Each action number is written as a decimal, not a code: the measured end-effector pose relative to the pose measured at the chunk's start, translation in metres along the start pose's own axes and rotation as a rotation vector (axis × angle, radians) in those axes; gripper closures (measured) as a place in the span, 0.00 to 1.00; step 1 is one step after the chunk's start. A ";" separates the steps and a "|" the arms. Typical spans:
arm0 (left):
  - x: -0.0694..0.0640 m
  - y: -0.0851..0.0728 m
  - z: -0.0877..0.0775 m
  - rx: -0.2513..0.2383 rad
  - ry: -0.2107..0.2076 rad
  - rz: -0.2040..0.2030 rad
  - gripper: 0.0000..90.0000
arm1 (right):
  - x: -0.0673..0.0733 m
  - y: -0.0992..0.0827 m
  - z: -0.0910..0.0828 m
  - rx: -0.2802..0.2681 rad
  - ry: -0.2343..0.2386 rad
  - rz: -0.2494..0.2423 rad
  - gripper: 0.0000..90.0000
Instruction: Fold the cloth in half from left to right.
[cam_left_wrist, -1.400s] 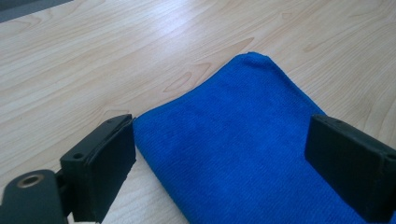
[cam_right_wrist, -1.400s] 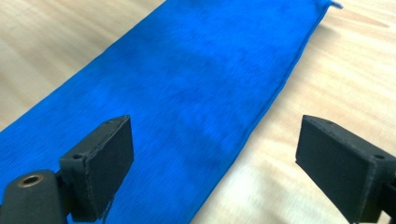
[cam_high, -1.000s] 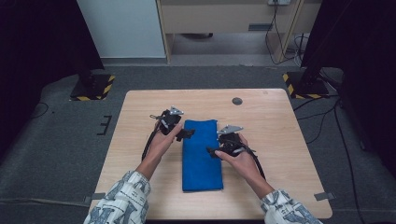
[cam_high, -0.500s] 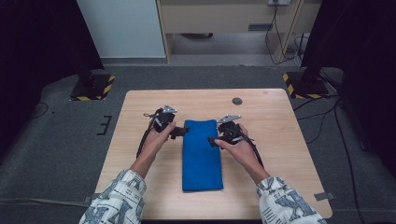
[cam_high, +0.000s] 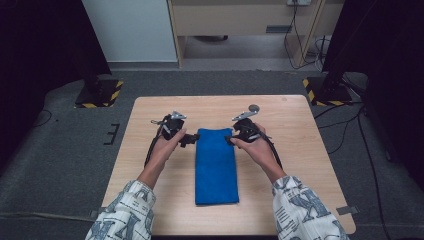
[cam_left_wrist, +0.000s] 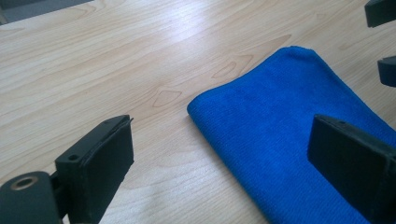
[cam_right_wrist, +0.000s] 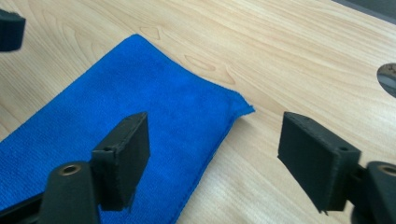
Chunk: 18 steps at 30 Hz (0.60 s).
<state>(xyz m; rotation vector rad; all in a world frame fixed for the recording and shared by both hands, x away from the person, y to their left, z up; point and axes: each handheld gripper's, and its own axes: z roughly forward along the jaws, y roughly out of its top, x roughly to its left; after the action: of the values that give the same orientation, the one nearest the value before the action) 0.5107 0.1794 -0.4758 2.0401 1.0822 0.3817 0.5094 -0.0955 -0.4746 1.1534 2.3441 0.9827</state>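
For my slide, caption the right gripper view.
Open right gripper poised over the far corner of a folded blue cloth on a wooden table.

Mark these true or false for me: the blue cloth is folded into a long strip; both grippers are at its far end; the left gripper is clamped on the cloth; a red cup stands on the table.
1. The blue cloth lies folded in a long strip. True.
2. The left gripper and right gripper flank its far end. True.
3. The left gripper is clamped on the cloth. False: its jaws stand open above the far corner.
4. A red cup stands on the table. False: only a small dark disc lies near the far edge.
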 end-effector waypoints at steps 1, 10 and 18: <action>-0.001 0.000 0.001 -0.001 0.002 0.001 0.08 | -0.001 0.001 0.000 0.003 0.005 -0.001 0.29; -0.002 0.007 0.008 0.003 0.031 0.006 0.08 | -0.010 0.001 0.010 0.009 0.025 0.002 0.42; 0.002 0.010 0.014 0.013 0.044 0.008 0.13 | -0.019 0.012 0.018 0.020 0.020 0.001 0.57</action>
<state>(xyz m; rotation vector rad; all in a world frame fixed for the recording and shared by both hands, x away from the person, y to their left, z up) 0.5249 0.1707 -0.4777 2.0567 1.1067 0.4263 0.5377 -0.0973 -0.4783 1.1576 2.3743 0.9773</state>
